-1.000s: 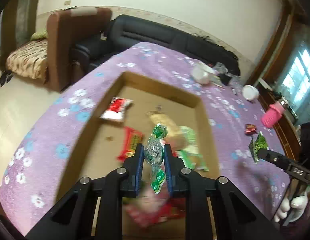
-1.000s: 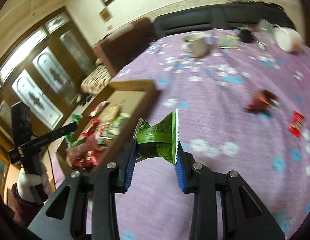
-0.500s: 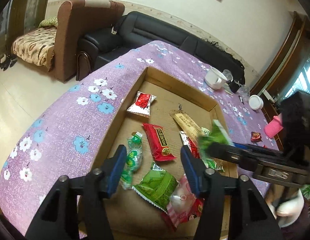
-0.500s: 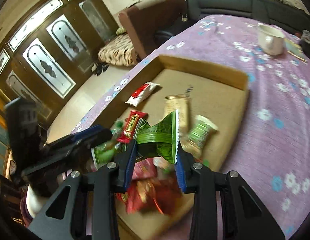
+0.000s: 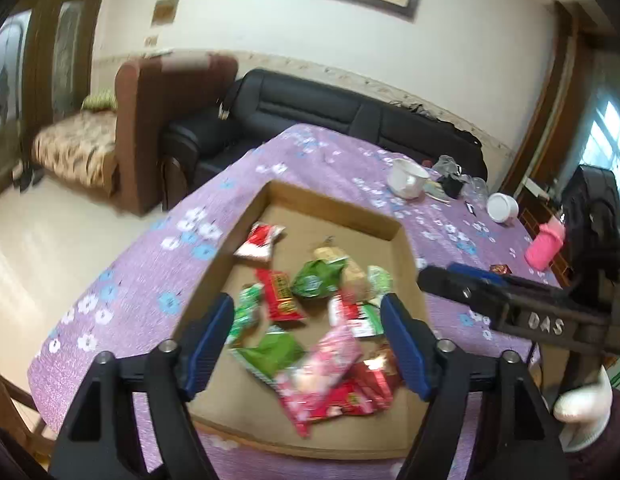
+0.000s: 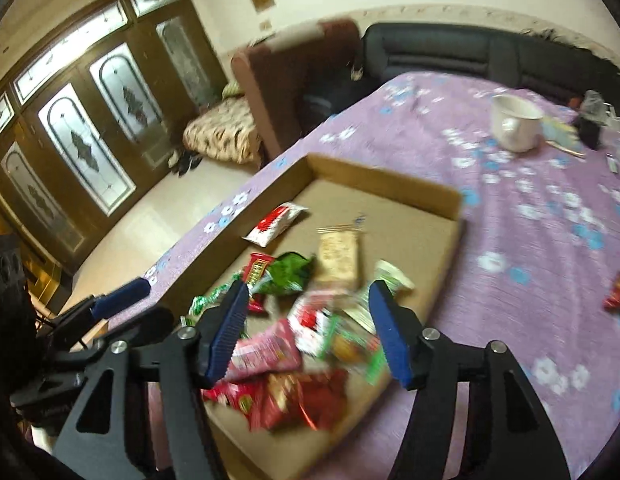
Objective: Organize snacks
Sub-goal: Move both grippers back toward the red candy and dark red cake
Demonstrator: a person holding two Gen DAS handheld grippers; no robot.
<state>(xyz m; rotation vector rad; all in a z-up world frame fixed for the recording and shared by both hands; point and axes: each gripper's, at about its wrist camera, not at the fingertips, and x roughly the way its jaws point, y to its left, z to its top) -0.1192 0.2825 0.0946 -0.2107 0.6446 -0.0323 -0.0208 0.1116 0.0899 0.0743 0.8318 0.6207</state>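
- Left wrist view: the left gripper (image 5: pixel 308 340) hangs over the near end of the cardboard tray (image 5: pixel 333 210), jaws spread wide with nothing between them, so it looks free to fetch another item; the snacks lie loose inside the tray, a green packet (image 5: pixel 315 280) near its middle, a red bar (image 5: pixel 280 296) just left of that, a pink packet (image 5: pixel 329 360) toward the near wall; the right gripper (image 5: pixel 461 284) reaches in from beyond the tray's right wall.
- Right wrist view: the right gripper (image 6: pixel 308 330) is also above the tray's near end, jaws apart and empty; one red snack (image 6: pixel 617 294) lies on the purple tablecloth (image 6: pixel 529 240), well right of the tray, probably a next pick; a white mug (image 6: pixel 515 122) stands far beyond the tray.
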